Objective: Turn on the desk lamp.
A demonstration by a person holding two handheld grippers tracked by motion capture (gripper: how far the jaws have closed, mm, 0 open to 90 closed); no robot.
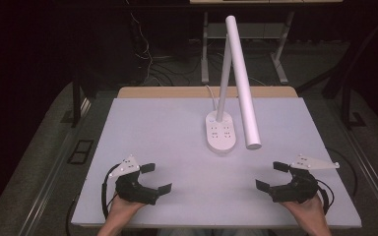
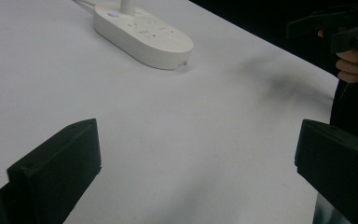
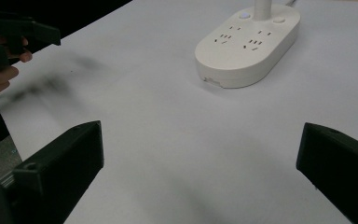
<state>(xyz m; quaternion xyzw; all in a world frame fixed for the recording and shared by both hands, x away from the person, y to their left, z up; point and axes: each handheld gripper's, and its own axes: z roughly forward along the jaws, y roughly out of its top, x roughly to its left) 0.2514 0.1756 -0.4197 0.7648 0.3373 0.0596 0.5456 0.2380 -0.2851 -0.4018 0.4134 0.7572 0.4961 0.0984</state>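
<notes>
— Your left gripper [image 1: 155, 178] sits nearest, at the near left of the white table [image 1: 167, 123], and your hand [image 1: 123, 209] comes in under it from the table's front edge. How wide is it?

— Wide apart. In the left gripper view the two black jaws stand at opposite sides of the picture with bare tabletop between them — nothing held, nothing touched.

— And your right gripper [image 1: 271, 176]?

— Same story at the near right: jaws spread wide, nothing between them but table. A grey three-cornered plate rides on top of each gripper, and a black cable loops back from each towards your wrists.

— Where is the lamp?

— The white desk lamp [image 1: 241, 83] stands mid-table, beyond both grippers and well apart from them. Its oval base [image 1: 221, 132] carries sockets on top; a thin post rises from the far end of it, and the long white tube head slopes down so that its end shows just right of the base.

— Is anything plugged in?

— The sockets look free; a white cord [image 1: 210, 93] leaves the far end of the base.
</notes>
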